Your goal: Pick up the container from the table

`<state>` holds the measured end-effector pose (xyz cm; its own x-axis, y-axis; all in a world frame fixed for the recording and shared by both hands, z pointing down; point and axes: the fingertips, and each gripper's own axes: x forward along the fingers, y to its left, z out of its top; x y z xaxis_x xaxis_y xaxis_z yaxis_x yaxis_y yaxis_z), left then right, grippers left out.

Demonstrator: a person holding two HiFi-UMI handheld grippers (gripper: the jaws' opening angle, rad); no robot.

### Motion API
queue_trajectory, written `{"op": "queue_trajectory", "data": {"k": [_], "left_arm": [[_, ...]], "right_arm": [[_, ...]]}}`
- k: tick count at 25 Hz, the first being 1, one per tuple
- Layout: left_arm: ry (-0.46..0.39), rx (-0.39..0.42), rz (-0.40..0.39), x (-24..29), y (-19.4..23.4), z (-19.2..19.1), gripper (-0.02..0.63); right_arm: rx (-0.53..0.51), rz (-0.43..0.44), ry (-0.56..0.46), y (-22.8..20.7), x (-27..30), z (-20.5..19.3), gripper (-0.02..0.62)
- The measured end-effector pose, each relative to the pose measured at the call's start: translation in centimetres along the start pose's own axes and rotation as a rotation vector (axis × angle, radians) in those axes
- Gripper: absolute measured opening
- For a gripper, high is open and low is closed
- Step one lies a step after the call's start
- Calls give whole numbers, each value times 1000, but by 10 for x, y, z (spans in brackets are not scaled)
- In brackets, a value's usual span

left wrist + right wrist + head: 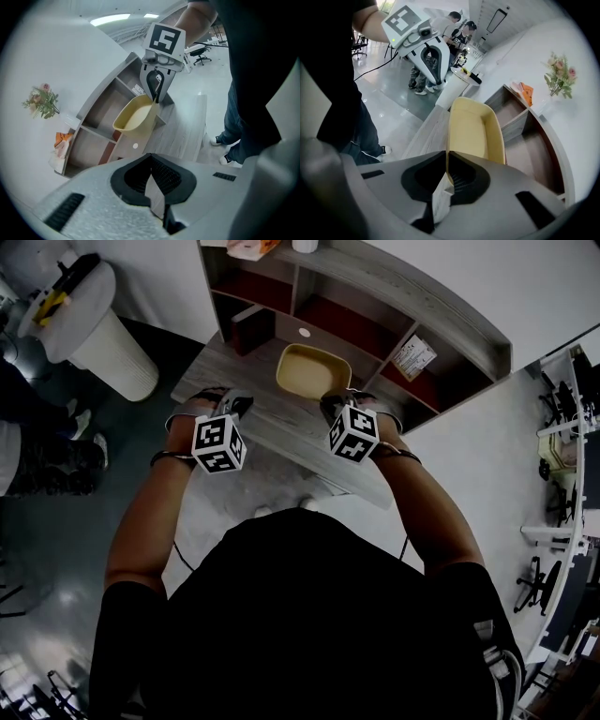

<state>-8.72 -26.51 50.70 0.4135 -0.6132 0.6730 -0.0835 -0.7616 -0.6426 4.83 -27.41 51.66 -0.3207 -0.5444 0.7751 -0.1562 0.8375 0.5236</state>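
Right claw (446,157) clamps the container (476,131) rim; left claw (151,161) fully closed.

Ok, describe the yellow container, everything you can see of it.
The yellow container is a pale, open-topped rectangular tub with rounded corners, plastic by its look, and empty. It is over the grey wood desk, before the shelf unit. The right gripper is shut on its rim, the wall pinched between the jaws. Whether its base rests on the desk cannot be told.
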Motion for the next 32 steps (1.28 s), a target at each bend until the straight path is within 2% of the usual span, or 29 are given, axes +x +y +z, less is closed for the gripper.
{"op": "queue_trajectory", "data": {"k": [19,32], "left_arm": [[15,49,46,-25,18,6,15],[30,37,28,-24,8,2,15]], "right_arm": [[-4,-63,-18,-17,-55,2,26],[-2,-78,-7,-14,-66,-8,26]]}}
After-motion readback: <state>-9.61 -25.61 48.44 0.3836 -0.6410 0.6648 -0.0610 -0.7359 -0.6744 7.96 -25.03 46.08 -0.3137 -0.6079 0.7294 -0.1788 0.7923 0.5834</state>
